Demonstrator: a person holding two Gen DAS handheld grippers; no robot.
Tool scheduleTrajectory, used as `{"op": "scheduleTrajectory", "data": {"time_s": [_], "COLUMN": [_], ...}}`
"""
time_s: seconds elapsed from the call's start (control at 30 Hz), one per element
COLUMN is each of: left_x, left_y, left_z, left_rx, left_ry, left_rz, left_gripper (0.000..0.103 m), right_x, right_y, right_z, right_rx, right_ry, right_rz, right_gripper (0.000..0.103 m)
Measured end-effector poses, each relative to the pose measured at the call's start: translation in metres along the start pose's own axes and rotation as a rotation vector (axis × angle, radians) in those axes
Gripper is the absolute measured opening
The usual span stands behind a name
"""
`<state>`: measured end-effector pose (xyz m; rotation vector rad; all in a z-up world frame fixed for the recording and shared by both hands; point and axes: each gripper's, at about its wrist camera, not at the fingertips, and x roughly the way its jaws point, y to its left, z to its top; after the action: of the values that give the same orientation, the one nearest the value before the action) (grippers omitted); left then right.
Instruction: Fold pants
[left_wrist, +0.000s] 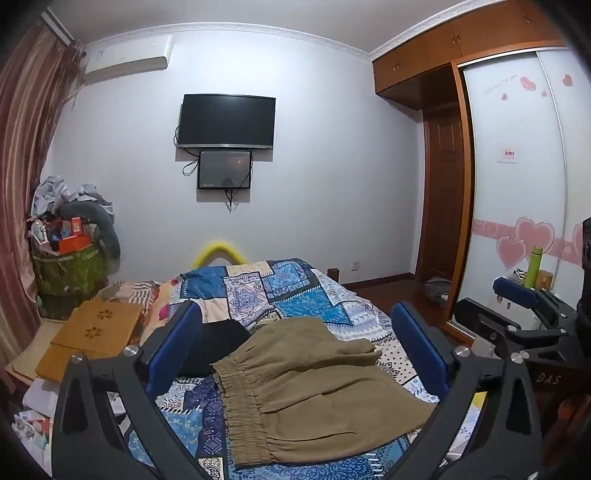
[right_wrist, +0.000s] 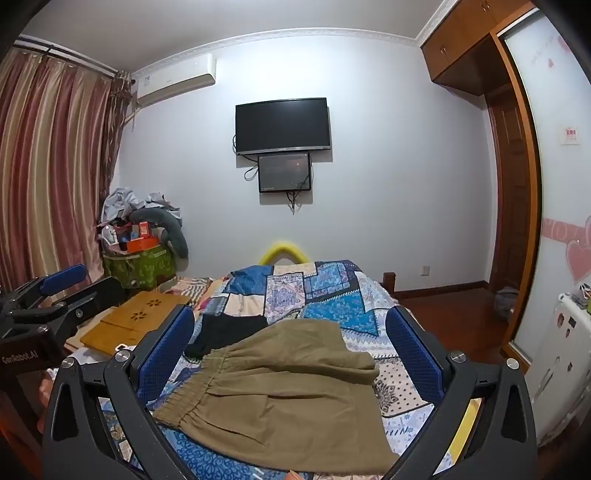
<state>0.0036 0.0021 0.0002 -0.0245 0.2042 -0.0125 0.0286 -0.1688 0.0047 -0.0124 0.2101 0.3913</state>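
Note:
Khaki pants (left_wrist: 314, 391) with an elastic waistband lie folded over on the patchwork bedspread (left_wrist: 280, 288); they also show in the right wrist view (right_wrist: 288, 391). A black garment (left_wrist: 218, 343) lies just behind them, also in the right wrist view (right_wrist: 225, 332). My left gripper (left_wrist: 295, 347) is open and empty, held above the pants. My right gripper (right_wrist: 290, 350) is open and empty, also above the pants. The right gripper shows at the right edge of the left wrist view (left_wrist: 524, 306), and the left gripper at the left edge of the right wrist view (right_wrist: 48, 295).
A wooden lap tray (left_wrist: 92, 332) lies on the bed's left side. A cluttered green basket (left_wrist: 70, 273) stands by the curtain. A wardrobe with sliding doors (left_wrist: 517, 184) and a green bottle (left_wrist: 533, 267) are at the right. A television (left_wrist: 227, 122) hangs on the far wall.

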Motion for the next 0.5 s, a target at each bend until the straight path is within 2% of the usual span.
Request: {"op": "scheduleTrajectory", "data": {"time_s": [0.5], "left_x": [0.0023], "left_y": [0.0003], "left_z": [-0.0028], "left_rx": [-0.004], "left_ry": [-0.002], "left_rz": [0.018], "left_gripper": [0.103], "right_x": [0.0019], "right_y": [-0.004], "right_z": [-0.0082], "right_rx": [0.011], "right_ry": [0.016], "right_rz": [0.003], "right_gripper": [0.103]}}
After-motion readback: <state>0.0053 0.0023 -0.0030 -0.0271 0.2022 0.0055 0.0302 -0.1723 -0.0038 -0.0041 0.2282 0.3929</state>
